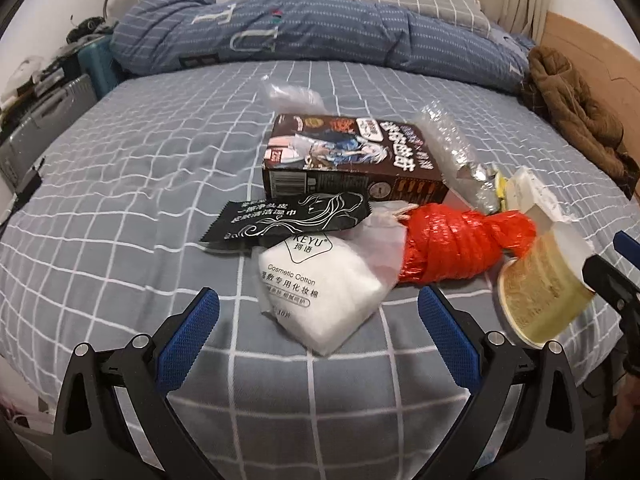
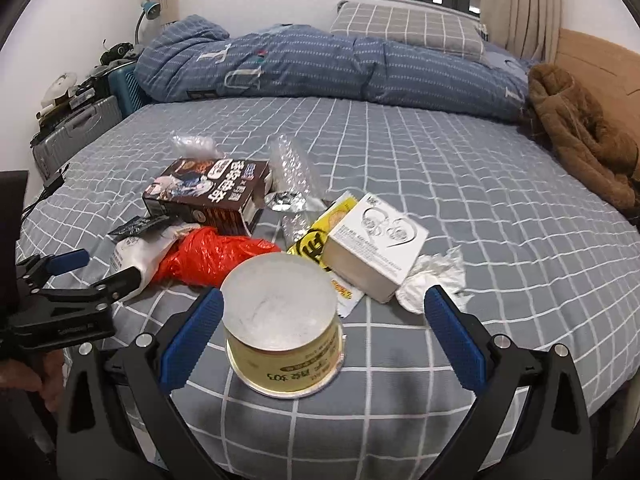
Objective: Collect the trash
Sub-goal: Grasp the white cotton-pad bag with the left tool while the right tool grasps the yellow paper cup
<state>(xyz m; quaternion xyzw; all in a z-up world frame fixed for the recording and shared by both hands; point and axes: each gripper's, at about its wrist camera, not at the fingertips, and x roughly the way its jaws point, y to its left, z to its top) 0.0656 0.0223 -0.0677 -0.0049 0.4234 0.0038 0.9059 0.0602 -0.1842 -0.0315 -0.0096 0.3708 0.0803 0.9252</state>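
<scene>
Mostly grey checked bed (image 1: 120,208), bedroom.

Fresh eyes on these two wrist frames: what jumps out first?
The knotted red plastic bag in the middle of the trash pile on the grey checked bed grabs the eye first. Next is the round yellow tub, standing between the open fingers of the right hand-held gripper. Behind the bag lies a dark brown printed box, and the left hand-held gripper is open over a white cosmetic cotton pack.
</scene>
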